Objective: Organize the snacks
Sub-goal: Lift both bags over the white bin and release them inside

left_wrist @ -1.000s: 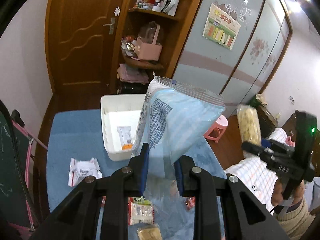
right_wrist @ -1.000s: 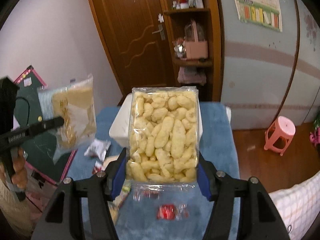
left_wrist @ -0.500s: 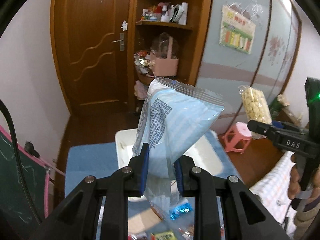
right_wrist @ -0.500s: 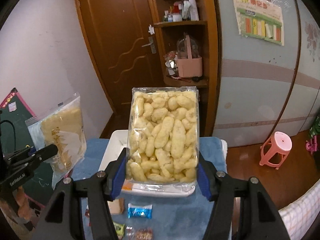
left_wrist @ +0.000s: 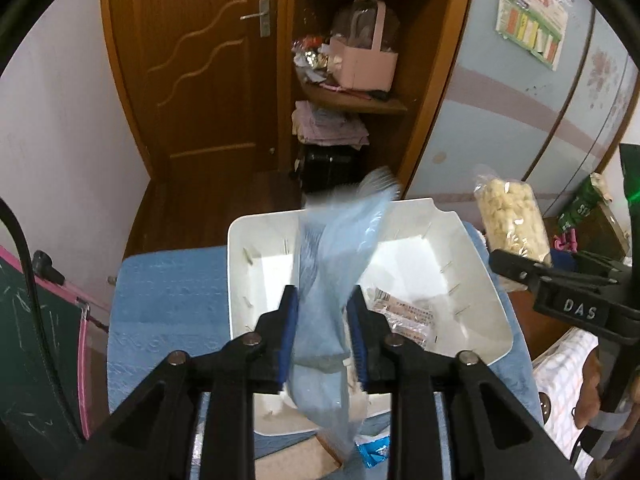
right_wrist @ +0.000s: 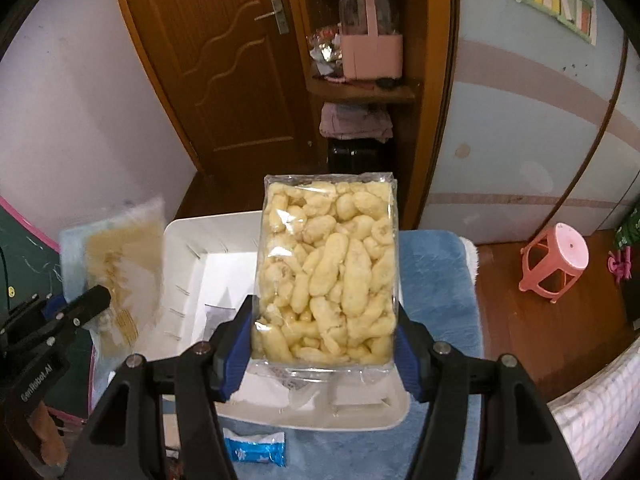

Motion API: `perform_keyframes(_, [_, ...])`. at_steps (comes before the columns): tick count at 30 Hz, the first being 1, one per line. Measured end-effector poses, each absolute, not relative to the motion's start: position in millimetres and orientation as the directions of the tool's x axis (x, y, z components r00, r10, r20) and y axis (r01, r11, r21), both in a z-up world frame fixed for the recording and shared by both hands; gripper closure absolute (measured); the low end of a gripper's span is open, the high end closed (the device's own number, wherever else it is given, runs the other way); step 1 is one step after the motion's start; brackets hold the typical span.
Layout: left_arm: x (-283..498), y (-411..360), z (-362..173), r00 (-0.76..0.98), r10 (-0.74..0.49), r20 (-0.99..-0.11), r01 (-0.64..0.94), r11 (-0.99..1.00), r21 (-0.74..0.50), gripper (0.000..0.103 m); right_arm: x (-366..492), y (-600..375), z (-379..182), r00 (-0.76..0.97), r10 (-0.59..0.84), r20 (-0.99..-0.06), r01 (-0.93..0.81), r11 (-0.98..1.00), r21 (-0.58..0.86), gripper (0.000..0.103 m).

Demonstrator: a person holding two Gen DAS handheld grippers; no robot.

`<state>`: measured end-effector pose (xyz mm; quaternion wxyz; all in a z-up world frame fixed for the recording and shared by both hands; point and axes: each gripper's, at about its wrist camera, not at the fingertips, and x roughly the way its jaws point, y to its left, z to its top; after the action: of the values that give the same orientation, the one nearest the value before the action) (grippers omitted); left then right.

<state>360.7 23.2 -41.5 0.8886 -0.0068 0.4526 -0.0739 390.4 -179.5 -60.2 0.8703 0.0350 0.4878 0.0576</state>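
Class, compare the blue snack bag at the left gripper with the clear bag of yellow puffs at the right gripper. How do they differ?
The blue snack bag is opaque and motion-blurred, slipping between the just-opening left gripper. The clear bag of yellow puffs shows its contents, sharp and upright, clamped by the right gripper. Both hang over the white bin.

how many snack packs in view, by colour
light blue bag: 1
clear bag of yellow puffs: 1
small blue wrapper on the cloth: 1
pale printed packet inside the white bin: 1
total: 4, leaving out scraps cut off at the bottom edge
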Motion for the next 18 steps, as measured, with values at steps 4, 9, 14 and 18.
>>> perform_keyframes(4, [353.7,28.4,-31.5,0.648,-0.133,-0.750,0.092,0.991,-0.097,0.018,393.5,-173.2,-68.2,0.520,0.118,-0.846,-0.070,0.993,0.095,0.030])
perform_keyframes(9, [345.4,29.3,-26.4,0.650,-0.142,-0.746,0.103,0.990,-0.099,0.018,387.8,-173.3,-66.0,0.536,0.149,-0.831,-0.081,0.989,0.125,0.012])
perform_keyframes(14, [329.6,25.8,-22.8,0.655,-0.117,-0.746,0.116,0.992,-0.053,0.018,372.8,-173.4,-60.1,0.533,0.172,-0.828,-0.109,0.985,0.135,0.012])
perform_keyframes(18, [315.5,23.8,-16.1,0.647,-0.121,-0.753,0.128,0.991,-0.048,0.018,357.8,-173.4,-51.4,0.530,0.177,-0.829,-0.134,0.983,0.124,0.012])
